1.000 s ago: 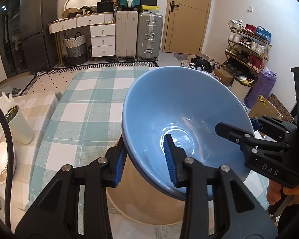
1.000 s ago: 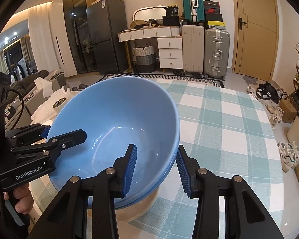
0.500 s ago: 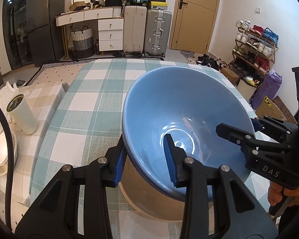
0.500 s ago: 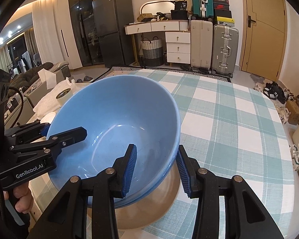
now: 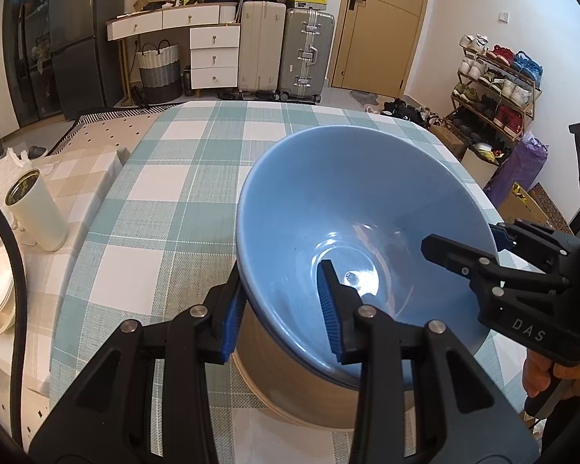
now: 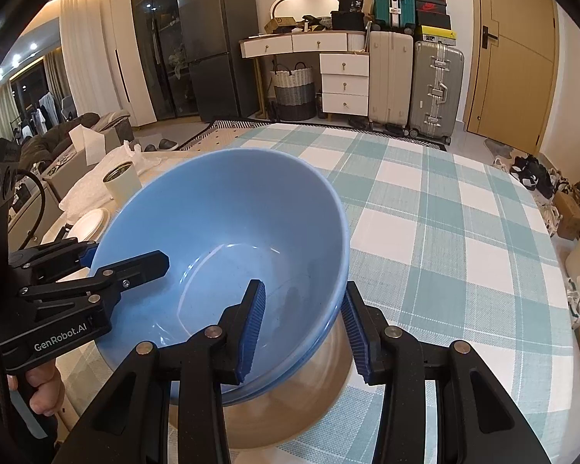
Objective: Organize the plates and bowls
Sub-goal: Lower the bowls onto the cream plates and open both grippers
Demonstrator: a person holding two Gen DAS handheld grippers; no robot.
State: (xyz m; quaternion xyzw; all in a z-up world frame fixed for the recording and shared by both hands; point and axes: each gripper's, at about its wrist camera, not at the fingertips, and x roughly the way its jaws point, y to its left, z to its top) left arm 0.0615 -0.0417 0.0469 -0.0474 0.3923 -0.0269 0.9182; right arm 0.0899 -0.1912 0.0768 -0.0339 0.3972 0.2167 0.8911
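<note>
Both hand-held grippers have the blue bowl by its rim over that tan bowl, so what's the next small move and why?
Probably lower the blue bowl a little further until it seats in the tan bowl beneath it. The left hand-held gripper and right hand-held gripper clamp opposite rims, and it sits tilted, apparently not fully nested.

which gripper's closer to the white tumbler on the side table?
Left. The left gripper clamps the blue bowl's rim on the side facing the white tumbler. The right gripper clamps the opposite rim, with the bowl between it and the tumbler.
</note>
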